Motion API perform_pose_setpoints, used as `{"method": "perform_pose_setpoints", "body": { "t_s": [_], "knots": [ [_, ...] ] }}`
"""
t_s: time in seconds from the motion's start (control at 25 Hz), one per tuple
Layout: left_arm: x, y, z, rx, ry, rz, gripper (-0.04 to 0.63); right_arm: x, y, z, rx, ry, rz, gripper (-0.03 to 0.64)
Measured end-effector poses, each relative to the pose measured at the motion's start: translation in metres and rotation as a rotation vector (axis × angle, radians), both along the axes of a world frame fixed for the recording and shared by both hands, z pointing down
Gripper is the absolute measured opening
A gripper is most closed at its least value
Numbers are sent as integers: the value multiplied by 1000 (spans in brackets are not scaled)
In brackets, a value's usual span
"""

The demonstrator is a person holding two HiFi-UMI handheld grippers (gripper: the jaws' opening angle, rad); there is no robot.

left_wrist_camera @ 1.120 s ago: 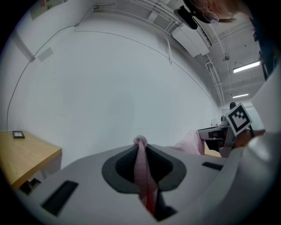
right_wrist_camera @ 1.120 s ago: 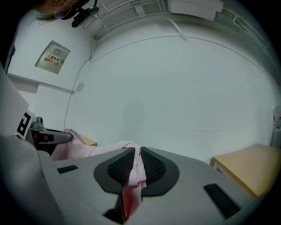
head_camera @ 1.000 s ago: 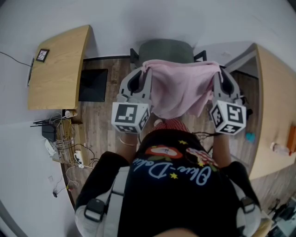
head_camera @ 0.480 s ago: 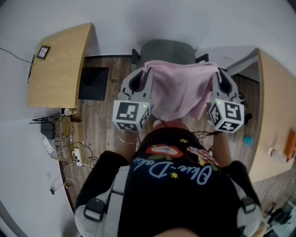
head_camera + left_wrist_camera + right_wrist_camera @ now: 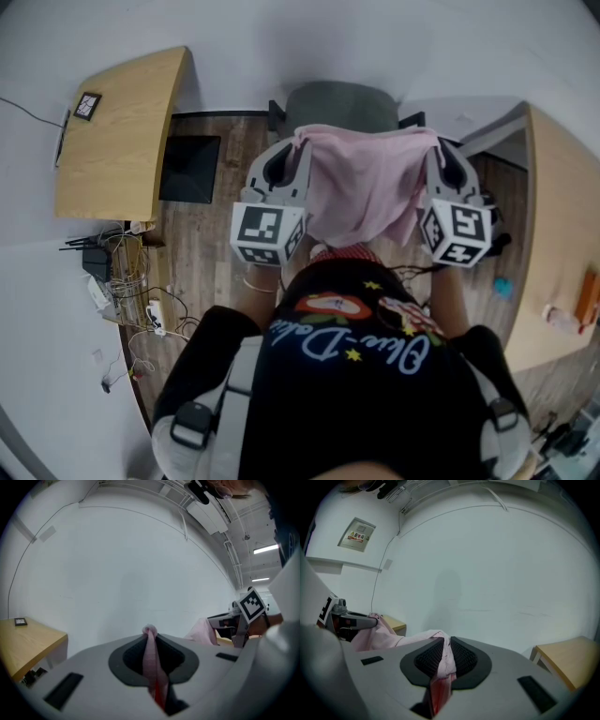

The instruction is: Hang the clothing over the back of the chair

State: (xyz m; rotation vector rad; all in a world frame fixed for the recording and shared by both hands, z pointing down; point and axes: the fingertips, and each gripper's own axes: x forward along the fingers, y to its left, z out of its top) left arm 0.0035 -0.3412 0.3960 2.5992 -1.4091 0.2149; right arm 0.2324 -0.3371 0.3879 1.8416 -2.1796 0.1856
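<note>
Stretched as it is between the two tools, the pink clothing (image 5: pixel 366 183) sags in front of the person, its top edge near the grey chair (image 5: pixel 339 105) just beyond. The left tool (image 5: pixel 298 148) is clamped on one upper corner, with a fold of cloth pinched between its pads. The right tool (image 5: pixel 434 150) grips the other corner the same way. A wooden desk (image 5: pixel 117 131) stands at the left and a second desk (image 5: pixel 558 225) at the right.

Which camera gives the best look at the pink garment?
The head view: the pink garment hangs stretched between the left gripper and right gripper. Each gripper view shows only a pinched edge between its jaws, plus some cloth toward the other gripper.
</note>
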Motion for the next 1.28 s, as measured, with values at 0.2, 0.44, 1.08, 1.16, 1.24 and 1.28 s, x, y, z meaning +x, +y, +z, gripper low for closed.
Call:
{"method": "perform_pose_setpoints", "body": {
  "t_s": [0.2, 0.44, 1.08, 1.16, 1.24, 1.28],
  "knots": [
    [-1, -3, 3, -8, -7, -4, 28, -5, -6, 5, -19, 1, -16, 36],
    [-3, -5, 9, -27, -7, -5, 29, -10, -10, 11, -38, 11, -29, 36],
    [-4, -5, 19, -55, -20, -26, 29, -15, -9, 20, -60, 15, -60, 36],
    [-2, -4, 19, -57, -26, -28, 29, -14, -8, 22, -61, 14, -62, 37],
    [-2, -3, 20, -58, -32, -31, 29, -14, -7, 23, -64, 14, -66, 37],
    [-2, -3, 20, -59, -35, -32, 29, -15, -7, 24, -68, 13, -69, 37]
  ]
}}
